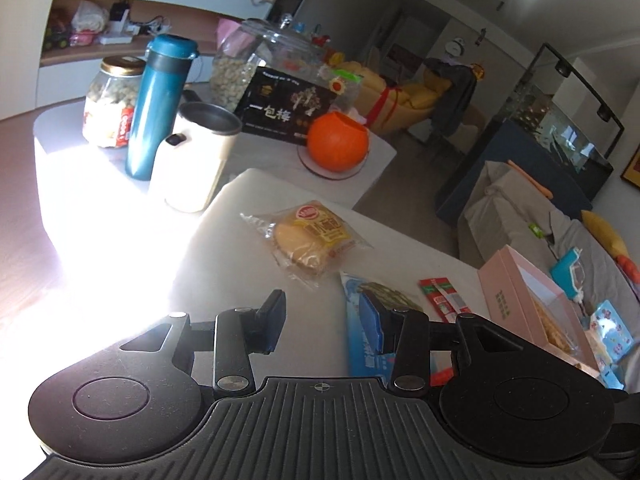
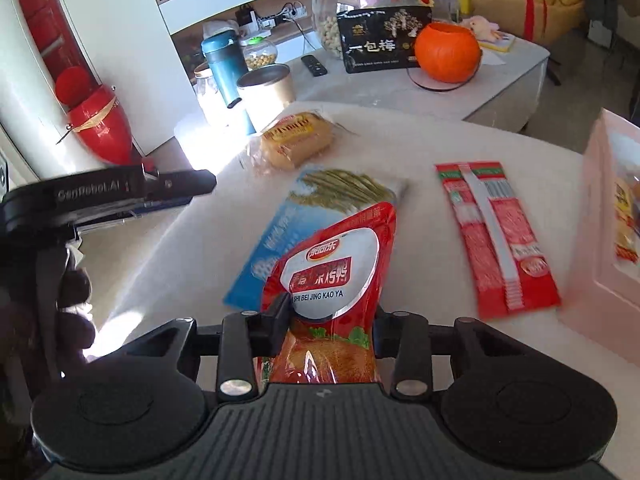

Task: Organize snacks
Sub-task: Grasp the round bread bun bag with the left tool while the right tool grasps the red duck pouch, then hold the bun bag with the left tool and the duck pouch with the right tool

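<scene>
My right gripper is shut on a red roast-duck packet, which is pinched at its waist between the fingers and reaches out over a blue packet of green snack sticks on the white table. A wrapped bun lies further back, and a red sausage strip pack lies to the right. My left gripper hovers open over the table with nothing between its fingers. The bun is ahead of it and the blue packet is under its right finger.
A pink box holding snacks stands at the table's right edge. Behind are a cream cup, a blue flask, nut jars, a black box and an orange pumpkin bowl. A sofa sits beyond.
</scene>
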The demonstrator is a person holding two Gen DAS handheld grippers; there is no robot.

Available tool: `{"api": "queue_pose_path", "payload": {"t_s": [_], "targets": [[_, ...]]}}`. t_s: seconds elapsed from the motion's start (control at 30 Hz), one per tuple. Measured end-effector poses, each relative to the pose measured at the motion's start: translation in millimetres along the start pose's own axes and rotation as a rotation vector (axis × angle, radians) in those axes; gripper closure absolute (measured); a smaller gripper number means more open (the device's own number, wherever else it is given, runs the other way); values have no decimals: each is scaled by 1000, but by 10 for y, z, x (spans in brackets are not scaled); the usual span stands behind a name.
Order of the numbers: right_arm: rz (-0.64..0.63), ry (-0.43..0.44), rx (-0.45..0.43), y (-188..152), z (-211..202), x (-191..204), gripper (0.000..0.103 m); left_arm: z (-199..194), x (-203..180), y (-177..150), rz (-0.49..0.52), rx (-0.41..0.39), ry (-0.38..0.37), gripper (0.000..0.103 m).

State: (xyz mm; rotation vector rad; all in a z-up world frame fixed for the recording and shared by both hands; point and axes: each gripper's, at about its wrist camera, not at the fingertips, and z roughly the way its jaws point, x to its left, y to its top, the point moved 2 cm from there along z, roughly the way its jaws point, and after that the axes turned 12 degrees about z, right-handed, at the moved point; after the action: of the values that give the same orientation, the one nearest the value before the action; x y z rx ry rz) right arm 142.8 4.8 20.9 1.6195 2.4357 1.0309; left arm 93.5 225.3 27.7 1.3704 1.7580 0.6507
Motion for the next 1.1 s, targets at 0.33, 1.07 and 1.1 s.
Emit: {"api": "queue_pose_path", "payload": {"t_s": [0.33,1.07,1.1], "targets": [[129,-166,-110,-566,-713,-1052,46,660,-494,574,472,62,141,58],[96,-208,-252,-879,-631,-1215,3,191,-743,307,280,67,-34,50],[93,-206,-249,-877,-628,-1215,3,114,-898,159,282,76,-74,50]]}}
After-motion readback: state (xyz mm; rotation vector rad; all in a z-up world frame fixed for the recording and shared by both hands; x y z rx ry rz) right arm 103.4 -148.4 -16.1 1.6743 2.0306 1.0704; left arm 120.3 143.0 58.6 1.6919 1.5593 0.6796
